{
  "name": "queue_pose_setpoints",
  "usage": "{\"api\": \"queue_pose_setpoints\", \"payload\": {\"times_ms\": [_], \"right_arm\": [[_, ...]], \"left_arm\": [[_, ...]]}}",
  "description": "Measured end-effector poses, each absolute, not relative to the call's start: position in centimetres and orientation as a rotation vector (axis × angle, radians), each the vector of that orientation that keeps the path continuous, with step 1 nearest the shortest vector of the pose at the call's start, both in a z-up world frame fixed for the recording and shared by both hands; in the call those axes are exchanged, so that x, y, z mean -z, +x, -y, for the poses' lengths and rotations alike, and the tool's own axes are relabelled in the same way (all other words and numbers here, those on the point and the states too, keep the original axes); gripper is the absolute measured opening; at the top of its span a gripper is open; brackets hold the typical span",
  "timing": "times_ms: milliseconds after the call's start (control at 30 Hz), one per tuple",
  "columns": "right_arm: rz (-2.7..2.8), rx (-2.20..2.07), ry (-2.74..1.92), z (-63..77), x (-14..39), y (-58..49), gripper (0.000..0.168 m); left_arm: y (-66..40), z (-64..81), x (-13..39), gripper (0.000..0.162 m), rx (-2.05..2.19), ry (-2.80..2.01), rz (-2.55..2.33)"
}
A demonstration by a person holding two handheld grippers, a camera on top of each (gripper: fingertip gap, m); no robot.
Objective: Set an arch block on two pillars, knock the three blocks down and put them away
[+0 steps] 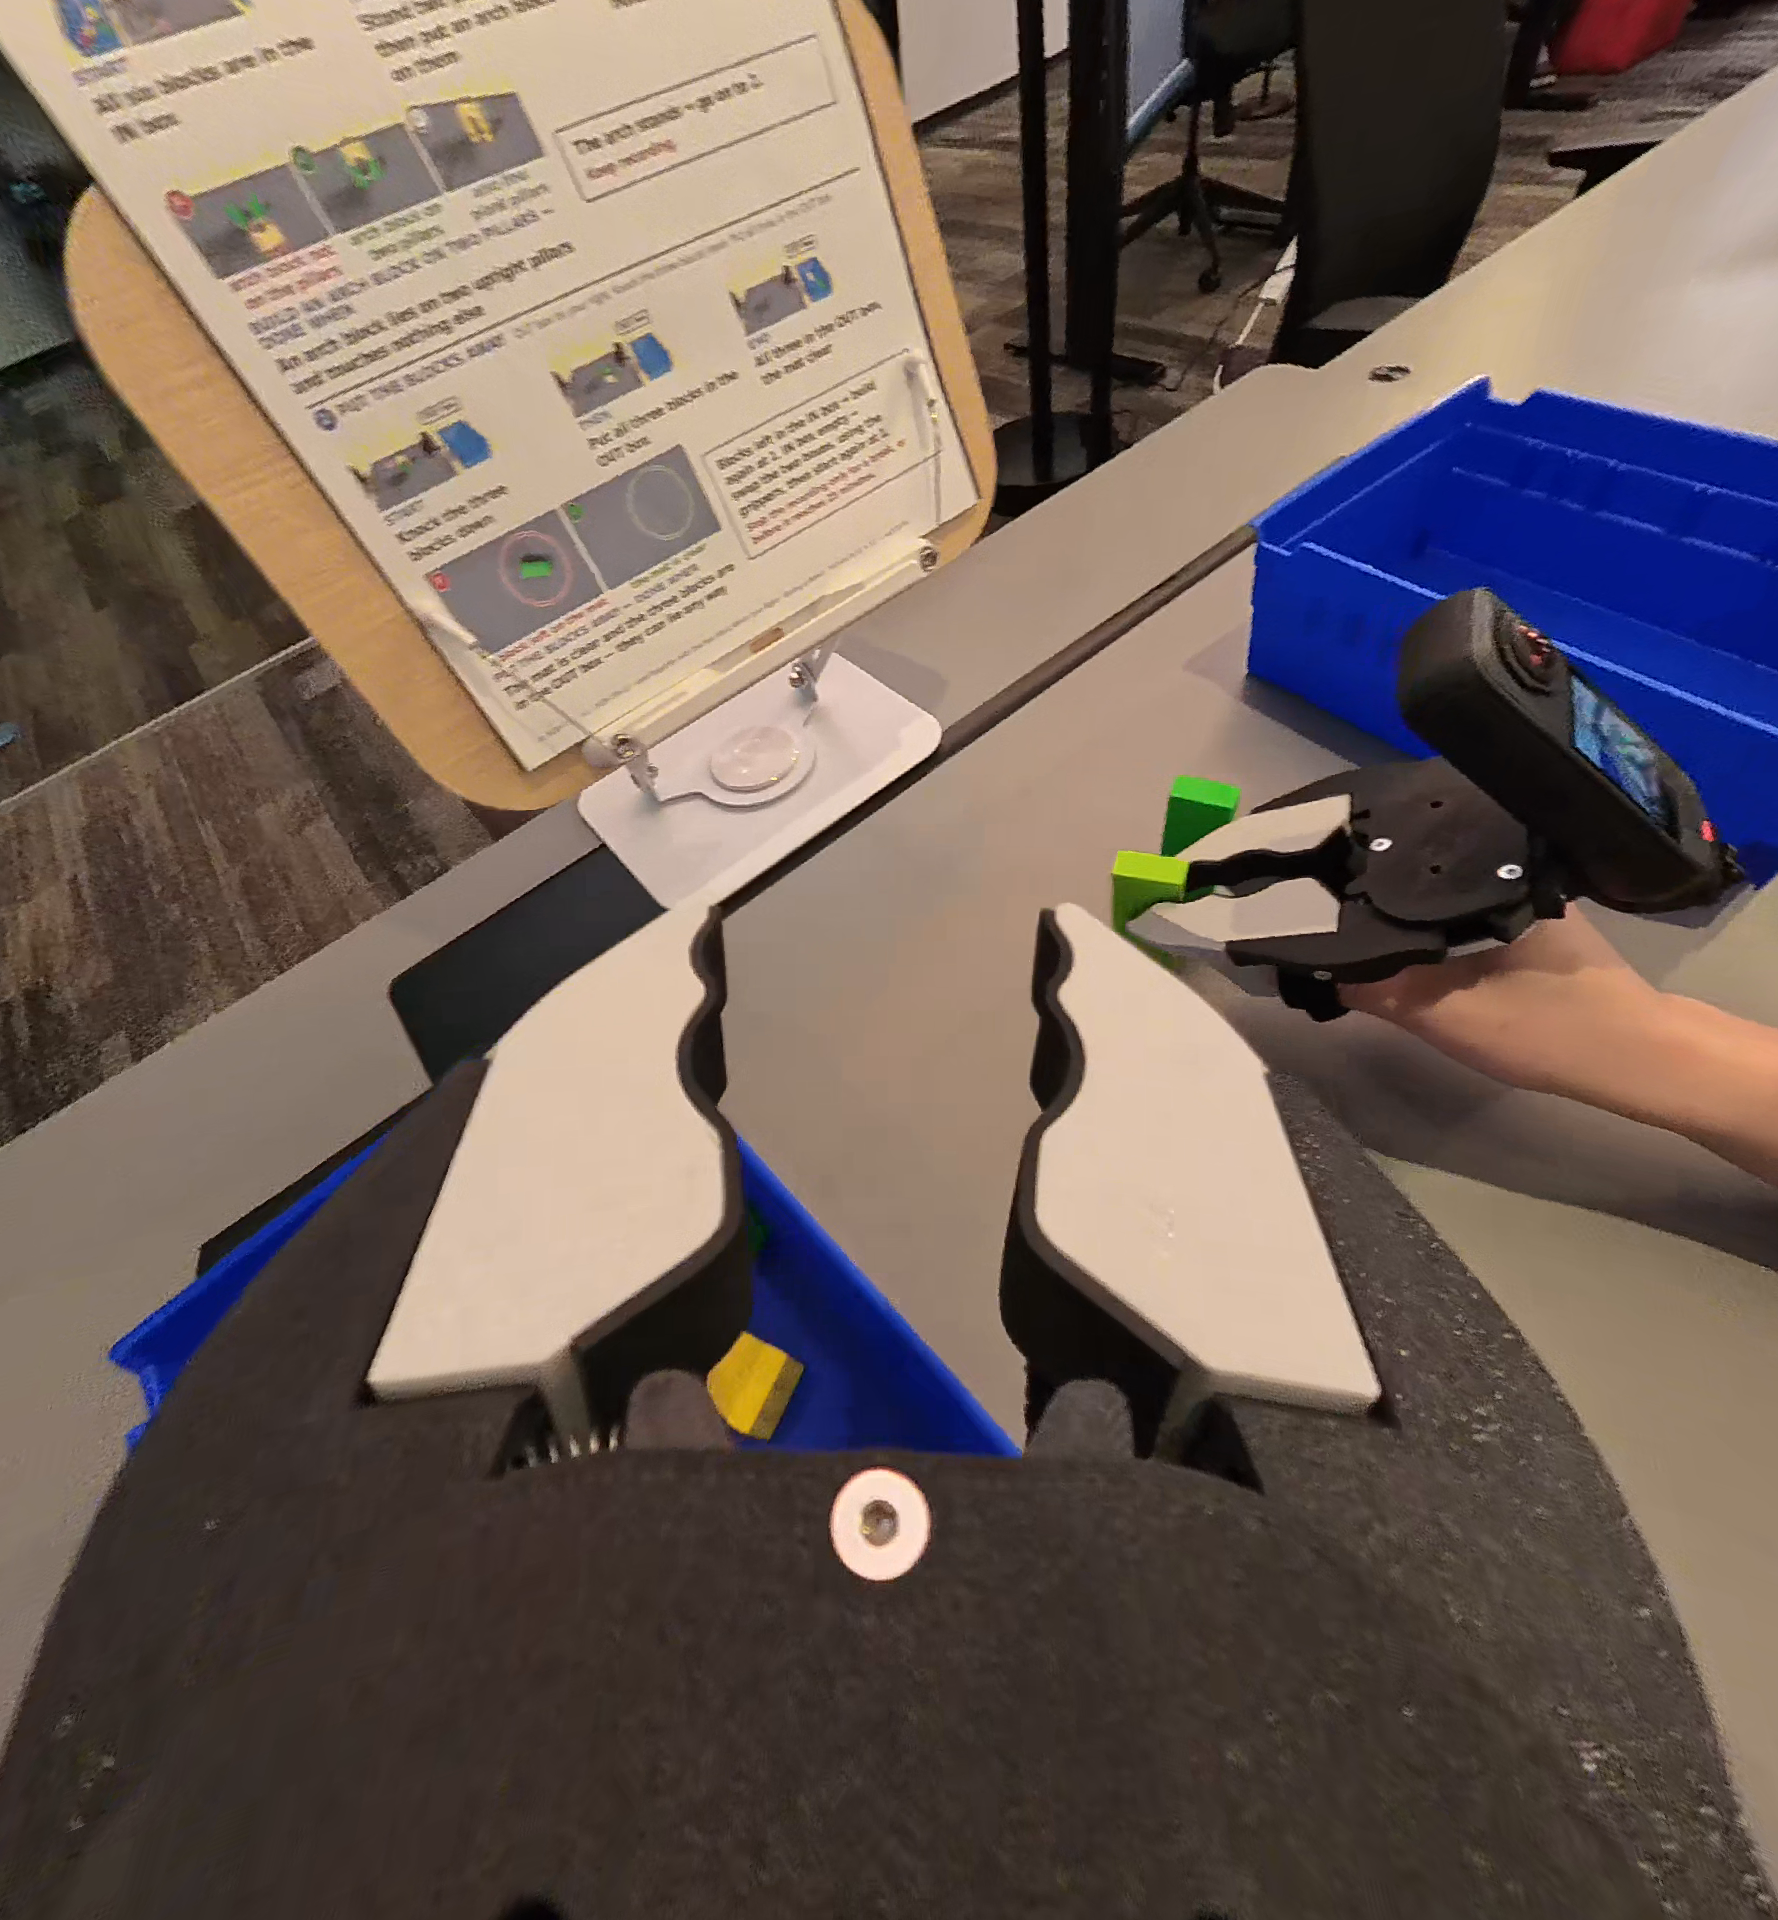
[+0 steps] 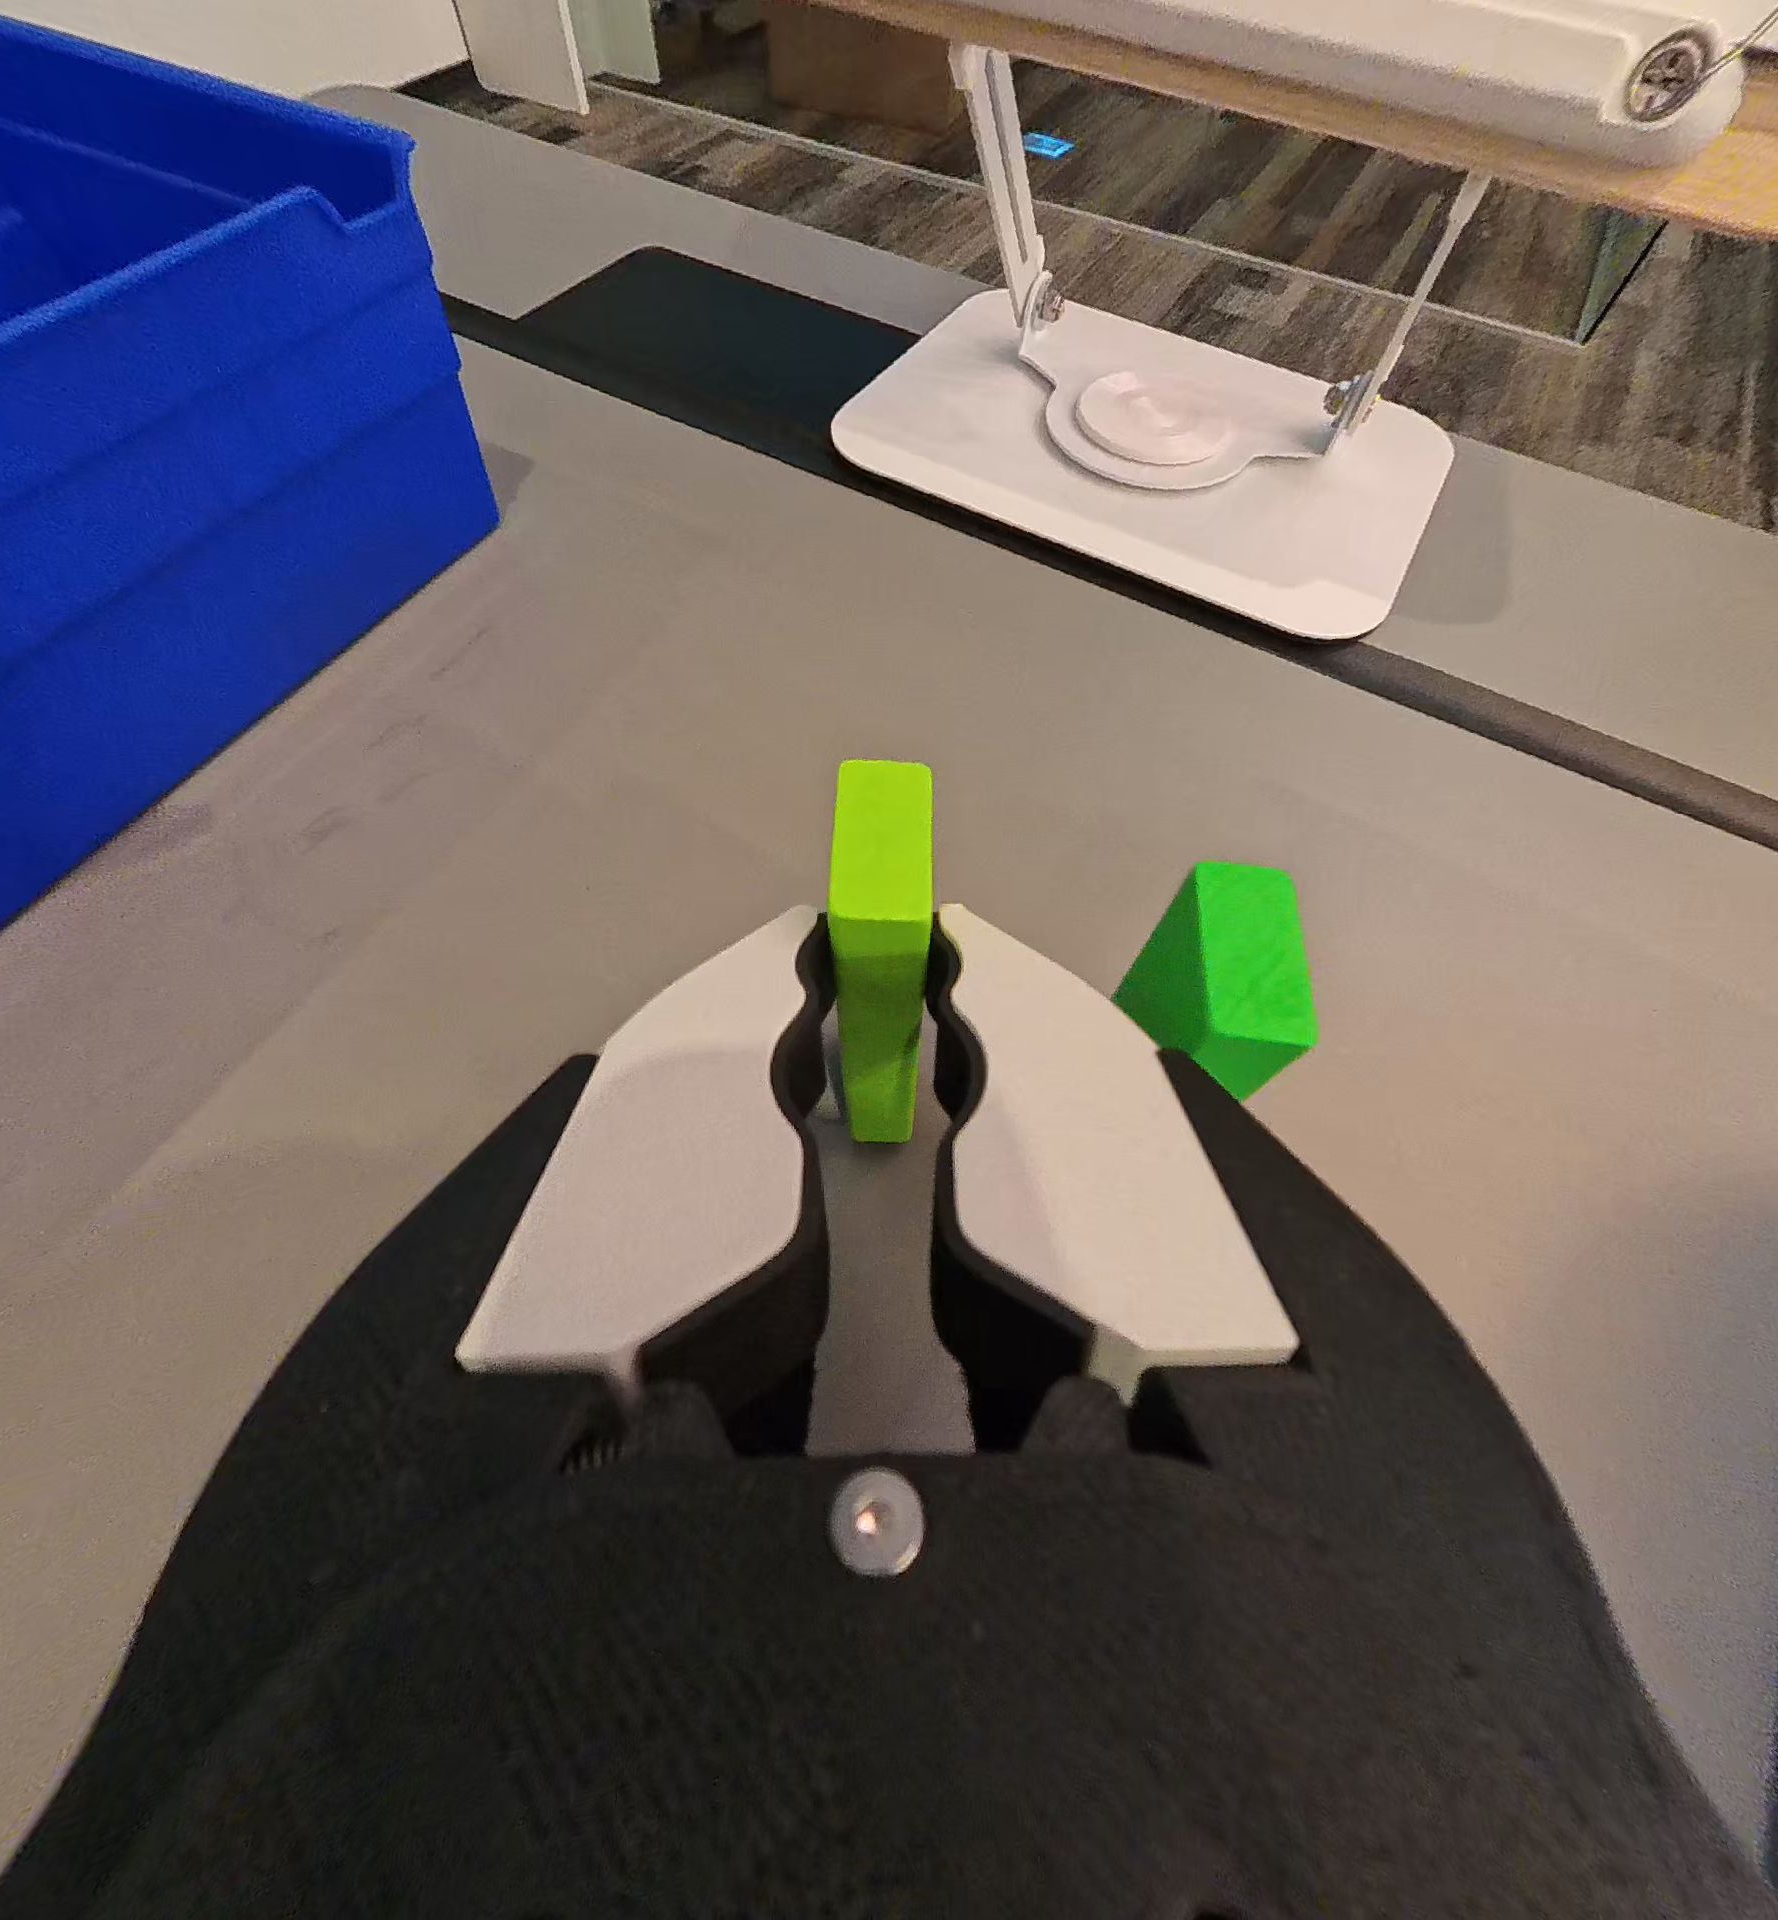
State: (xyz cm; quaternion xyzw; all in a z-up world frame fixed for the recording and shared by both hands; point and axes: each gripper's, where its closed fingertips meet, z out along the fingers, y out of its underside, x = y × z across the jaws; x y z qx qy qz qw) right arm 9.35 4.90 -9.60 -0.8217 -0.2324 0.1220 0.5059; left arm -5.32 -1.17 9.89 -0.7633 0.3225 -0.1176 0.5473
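Grey counter [image 2: 656, 644], instruction board on a white stand [image 2: 1155, 468] at the back. Right hand-held gripper [image 2: 880, 935] was clenched on the lime pillar [image 2: 880, 862], holding it upright on the counter, probably to set its spacing from the darker green pillar [image 2: 1223, 977] standing just beside it, apart. Left hand-held gripper [image 1: 880, 935] was released, holding nothing, hovering over the near blue bin [image 1: 843, 1340], likely ready to fetch the arch. That bin held a yellow block [image 1: 755, 1387] and a bit of green, mostly hidden. Far blue bin [image 1: 1550, 582] looked empty where visible. No arch placed yet.
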Motion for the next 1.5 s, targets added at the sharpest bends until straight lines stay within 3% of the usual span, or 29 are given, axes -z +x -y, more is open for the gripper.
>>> {"api": "queue_pose_setpoints", "payload": {"times_ms": [200,600,900,1233,1500], "right_arm": [[0.551,-0.270,-1.974,-4.9,9.7,9.7,0.018],[0.579,-0.208,-1.872,-4.3,7.5,9.7,0.038],[0.655,-0.077,-1.495,-1.0,-2.1,8.6,0.045],[0.684,-0.084,-1.453,-1.2,-11.0,13.4,0.050],[0.523,-0.292,-1.524,-2.5,-12.2,19.9,0.054]], "left_arm": [[-8.6,-0.3,-9.4,0.058,0.258,-1.866,-0.666],[-15.1,-3.4,-6.3,0.062,0.137,-2.030,-0.484],[-21.3,-5.7,1.0,0.057,-0.191,-2.338,-0.398],[-20.6,-8.4,6.7,0.055,-0.070,-2.466,-0.301],[-20.9,-10.7,9.1,0.092,-0.006,-2.457,-0.150]]}}
